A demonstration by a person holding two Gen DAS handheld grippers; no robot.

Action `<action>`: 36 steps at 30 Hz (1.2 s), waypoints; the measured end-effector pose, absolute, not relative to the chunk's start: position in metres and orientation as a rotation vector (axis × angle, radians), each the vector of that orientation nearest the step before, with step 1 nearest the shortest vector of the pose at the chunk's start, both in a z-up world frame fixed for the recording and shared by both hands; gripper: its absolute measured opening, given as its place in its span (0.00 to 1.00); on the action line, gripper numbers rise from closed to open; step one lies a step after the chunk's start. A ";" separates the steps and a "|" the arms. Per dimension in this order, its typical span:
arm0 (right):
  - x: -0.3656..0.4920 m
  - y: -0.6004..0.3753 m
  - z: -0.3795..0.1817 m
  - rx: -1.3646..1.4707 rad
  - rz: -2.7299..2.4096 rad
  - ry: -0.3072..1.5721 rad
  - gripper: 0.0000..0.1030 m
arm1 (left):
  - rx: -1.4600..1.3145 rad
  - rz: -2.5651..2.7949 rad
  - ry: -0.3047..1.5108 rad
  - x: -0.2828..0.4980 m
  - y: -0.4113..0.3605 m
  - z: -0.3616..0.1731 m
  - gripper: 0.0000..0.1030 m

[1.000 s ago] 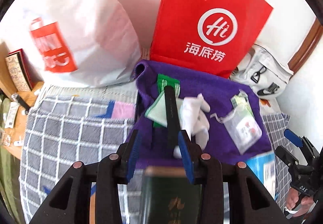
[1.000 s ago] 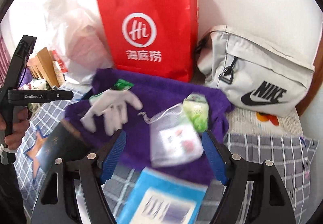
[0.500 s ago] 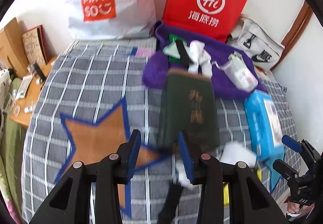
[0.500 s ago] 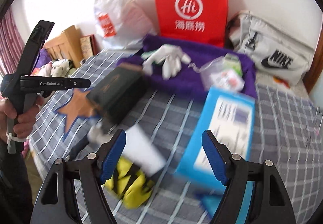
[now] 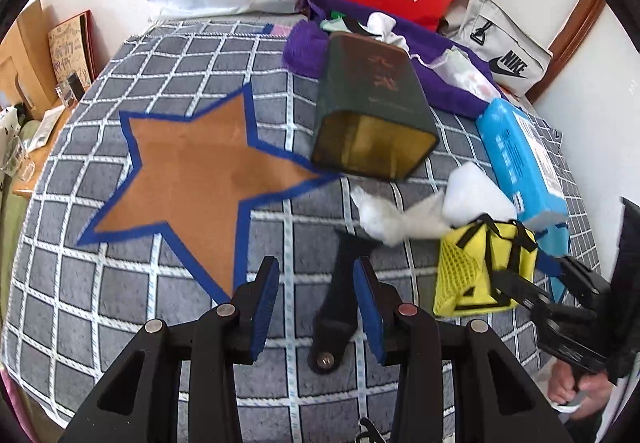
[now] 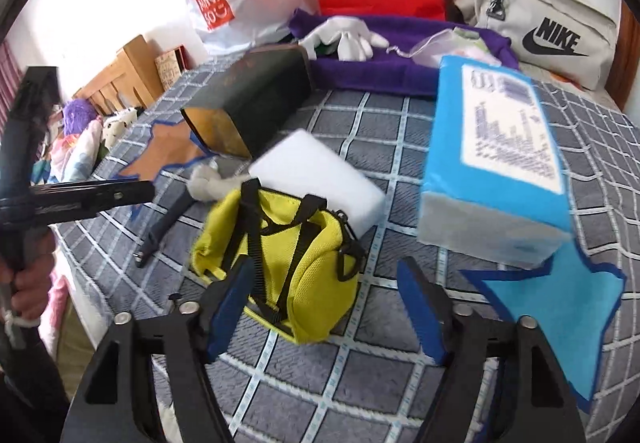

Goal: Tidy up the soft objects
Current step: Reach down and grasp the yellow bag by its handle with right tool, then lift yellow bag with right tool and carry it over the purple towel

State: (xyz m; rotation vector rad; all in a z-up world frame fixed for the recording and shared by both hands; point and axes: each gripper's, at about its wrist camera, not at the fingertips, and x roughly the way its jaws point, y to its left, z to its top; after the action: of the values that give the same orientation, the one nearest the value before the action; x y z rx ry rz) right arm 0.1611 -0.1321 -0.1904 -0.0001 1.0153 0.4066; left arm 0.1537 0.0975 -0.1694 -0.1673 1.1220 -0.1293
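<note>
Lying on grey checked woven bedspread (image 6: 320, 383): small yellow mesh-fabric bag with black webbing straps (image 6: 296, 263), slumped and soft, touched behind by white foam block (image 6: 316, 171). Right gripper (image 6: 324, 307) seen poised over bag; blue-padded jaws, just narrowed, stand apart, nothing pressed, bag's near edge between them. Left gripper (image 5: 316, 319) part-open over bedspread, nothing gripped; black strap (image 5: 340, 295) beside its right pad. Crumpled white cloth (image 5: 388, 215), dark green rigid box (image 5: 372, 103), blue wrapped pack (image 6: 496, 163) nearby. Brown felt star (image 5: 192, 171) sewn flat.
</note>
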 end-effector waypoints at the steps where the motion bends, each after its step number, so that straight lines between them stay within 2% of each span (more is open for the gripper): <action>1: 0.161 -0.133 -0.195 0.025 0.430 1.018 0.49 | -0.166 -0.139 1.121 0.152 0.096 -0.170 0.36; 3: 0.158 -0.137 -0.193 0.058 0.456 1.008 0.34 | -0.165 -0.172 1.119 0.148 0.093 -0.171 0.36; 4: 0.155 -0.139 -0.191 0.055 0.459 0.998 0.33 | -0.163 -0.185 1.121 0.147 0.091 -0.172 0.36; 10: 0.133 -0.162 -0.174 0.070 0.447 0.953 0.32 | -0.116 -0.209 1.150 0.149 0.077 -0.185 0.36; 14: 0.119 -0.190 -0.171 0.069 0.398 0.945 0.32 | 0.027 -0.192 1.101 0.148 0.058 -0.189 0.35; 16: 0.114 -0.203 -0.172 0.060 0.361 0.945 0.32 | 0.083 -0.171 1.087 0.147 0.054 -0.189 0.20; 18: 0.110 -0.217 -0.174 0.060 0.329 0.946 0.32 | 0.110 -0.183 1.088 0.144 0.050 -0.187 0.20; 21: 0.108 -0.237 -0.179 0.081 0.287 0.951 0.32 | 0.110 -0.188 1.093 0.141 0.049 -0.187 0.21; 23: 0.111 -0.247 -0.185 0.103 0.270 0.964 0.32 | 0.101 -0.200 1.087 0.141 0.048 -0.187 0.27; 24: 0.111 -0.249 -0.188 0.110 0.269 0.969 0.32 | 0.090 -0.212 1.088 0.141 0.048 -0.188 0.33; 27: 0.116 -0.251 -0.197 0.136 0.271 0.989 0.36 | 0.094 -0.189 1.080 0.140 0.043 -0.189 0.34; 30: 0.117 -0.247 -0.202 0.136 0.275 0.983 0.38 | 0.117 -0.169 1.090 0.139 0.036 -0.188 0.20; 36: 0.112 -0.249 -0.194 0.145 0.303 0.954 0.31 | 0.054 -0.162 1.119 0.140 0.040 -0.182 0.19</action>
State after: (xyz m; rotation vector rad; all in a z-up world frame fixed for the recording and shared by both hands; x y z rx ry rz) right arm 0.1116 -0.2493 -0.1940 0.1451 0.9541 0.3034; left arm 0.1400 0.0399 -0.1818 0.0539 1.1190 -0.1625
